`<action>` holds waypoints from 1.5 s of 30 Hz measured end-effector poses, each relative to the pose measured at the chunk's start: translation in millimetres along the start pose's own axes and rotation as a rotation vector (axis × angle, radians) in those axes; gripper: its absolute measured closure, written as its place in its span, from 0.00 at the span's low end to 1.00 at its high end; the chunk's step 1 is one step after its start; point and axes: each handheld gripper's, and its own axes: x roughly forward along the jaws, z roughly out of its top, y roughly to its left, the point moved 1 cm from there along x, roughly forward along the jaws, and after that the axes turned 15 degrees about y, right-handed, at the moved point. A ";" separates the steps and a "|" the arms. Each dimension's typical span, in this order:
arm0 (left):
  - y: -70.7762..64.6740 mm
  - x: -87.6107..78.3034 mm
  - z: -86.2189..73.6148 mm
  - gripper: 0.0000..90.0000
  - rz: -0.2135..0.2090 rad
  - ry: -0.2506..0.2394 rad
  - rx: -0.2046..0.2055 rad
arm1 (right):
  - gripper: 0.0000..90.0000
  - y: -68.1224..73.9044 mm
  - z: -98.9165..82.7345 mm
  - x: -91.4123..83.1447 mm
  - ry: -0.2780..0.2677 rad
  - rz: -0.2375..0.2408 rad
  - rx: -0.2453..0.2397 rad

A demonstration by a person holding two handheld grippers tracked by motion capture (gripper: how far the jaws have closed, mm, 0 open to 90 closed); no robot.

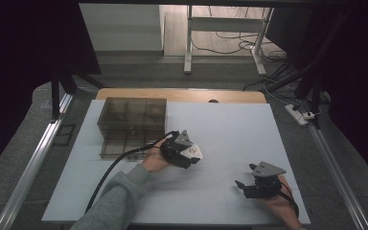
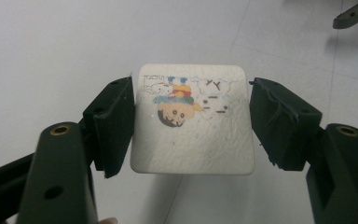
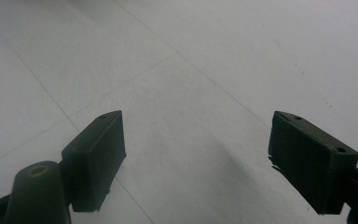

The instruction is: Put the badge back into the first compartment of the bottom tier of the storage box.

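Left gripper (image 2: pixel 192 123) fingers (image 2: pixel 114 123) clamp white cartoon tissue pack (image 2: pixel 193 135) between them

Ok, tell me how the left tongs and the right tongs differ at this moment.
The left tongs are shut on a white cartoon-printed packet; the right tongs stand open with nothing between them. The left tongs sit near the brown compartment box; the right tongs rest nearer the white table's front right corner. Both have black jaws.

The room is dim and dark at the sides. The white table (image 1: pixel 230 124) looks grey. Soft shadows lie under the black jaws. Close parts look blurry.
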 end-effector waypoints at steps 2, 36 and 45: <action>0.6 -7.5 -2.1 0.37 0.007 -0.014 -0.006 | 0.20 0.2 0.4 -1.1 -0.008 0.007 0.002; 47.1 -94.5 -109.4 0.37 0.137 -0.114 -0.287 | 0.20 0.4 1.8 -2.0 -0.043 0.039 0.025; 51.1 -99.0 -124.7 0.37 0.156 -0.103 -0.313 | 0.20 0.1 1.4 -1.6 -0.038 0.040 0.021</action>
